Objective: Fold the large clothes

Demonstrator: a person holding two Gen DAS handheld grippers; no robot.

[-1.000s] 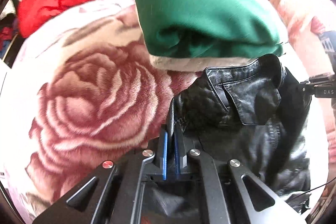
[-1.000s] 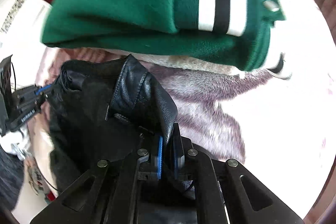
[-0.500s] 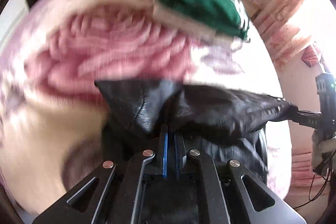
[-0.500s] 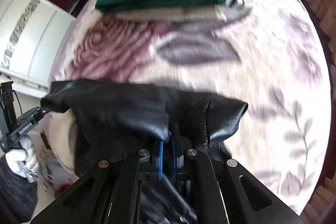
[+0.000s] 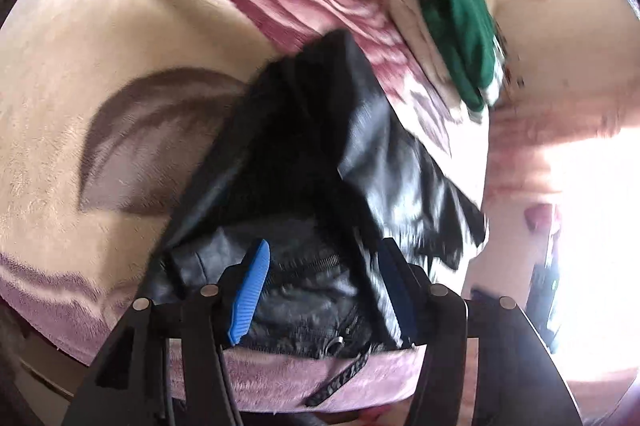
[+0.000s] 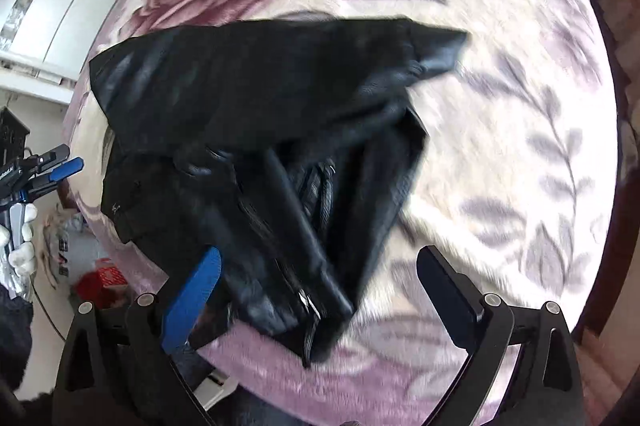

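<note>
Right wrist view: the right gripper (image 6: 318, 290) is spread, holding nothing, low in frame above the jacket (image 6: 256, 130), which lies rumpled mid-frame on the bed (image 6: 500, 106). The left gripper (image 5: 324, 290) is likewise spread over the jacket's zipper. Judging by this, the jacket is laid down unfolded; next comes regripping an edge. Motion blur hides seams, and the sleeves are hard to tell apart.
</note>
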